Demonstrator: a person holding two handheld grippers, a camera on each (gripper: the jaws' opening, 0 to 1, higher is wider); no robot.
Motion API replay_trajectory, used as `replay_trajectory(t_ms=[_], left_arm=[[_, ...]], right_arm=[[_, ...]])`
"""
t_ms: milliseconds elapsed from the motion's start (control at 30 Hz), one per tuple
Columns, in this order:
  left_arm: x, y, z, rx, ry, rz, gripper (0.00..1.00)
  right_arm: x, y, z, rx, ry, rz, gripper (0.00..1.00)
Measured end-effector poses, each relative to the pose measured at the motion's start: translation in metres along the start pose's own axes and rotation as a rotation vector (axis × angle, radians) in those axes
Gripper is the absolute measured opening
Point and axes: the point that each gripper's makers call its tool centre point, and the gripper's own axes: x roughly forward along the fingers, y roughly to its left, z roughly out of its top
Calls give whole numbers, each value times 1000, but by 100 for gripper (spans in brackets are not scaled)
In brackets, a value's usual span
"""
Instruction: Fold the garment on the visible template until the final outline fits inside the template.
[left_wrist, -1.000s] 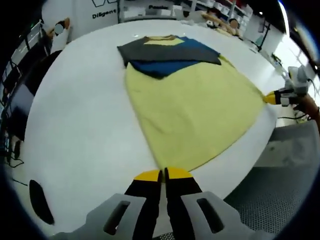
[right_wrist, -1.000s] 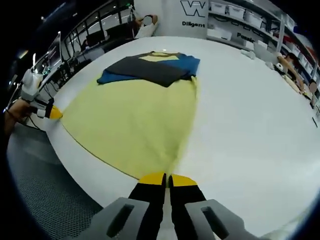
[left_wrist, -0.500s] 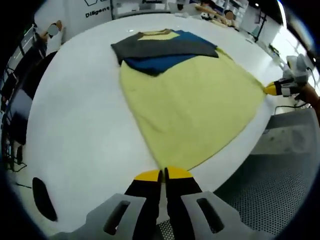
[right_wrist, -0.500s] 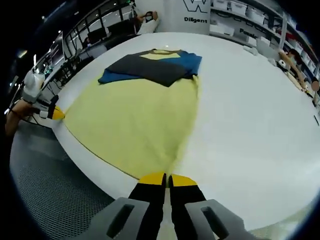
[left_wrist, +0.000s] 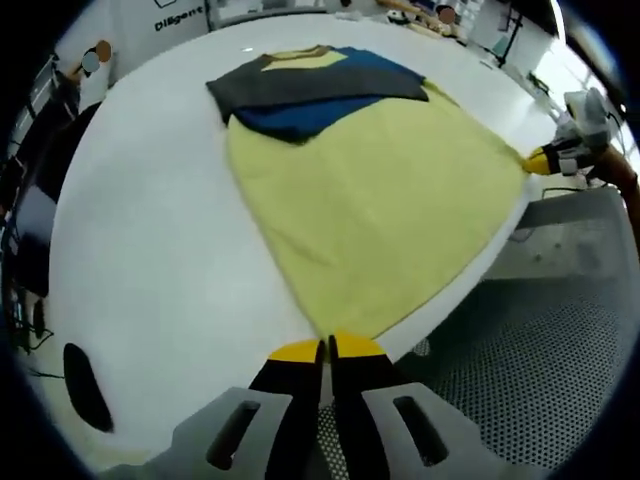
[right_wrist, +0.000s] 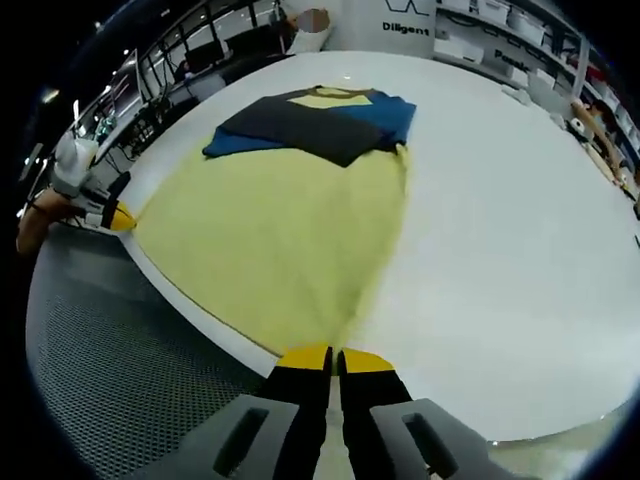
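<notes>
The yellow garment (left_wrist: 380, 200) is spread flat on the white surface (left_wrist: 150, 260), its blue and dark grey top part (left_wrist: 310, 85) folded at the far end. One near hem corner is pinched in the clenched left claw (left_wrist: 326, 348), the other in the clenched right claw (right_wrist: 335, 355), both at the surface's near edge, hem stretched between them.
</notes>
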Motion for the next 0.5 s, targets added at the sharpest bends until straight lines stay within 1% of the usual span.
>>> replay_trajectory(t_ms=[300,367,500], left_arm=[[-1,-3,-7,-1,19,-7,0],[-2,-4,-9,4,25,-14,0],[-2,-6,-12,-6,36,-26,0]], right_arm=[[-2,6,-8,-30,26,8,0],[-3,7,-9,-46,34,11,0],[-5,8,-11,-50,44,13,0]])
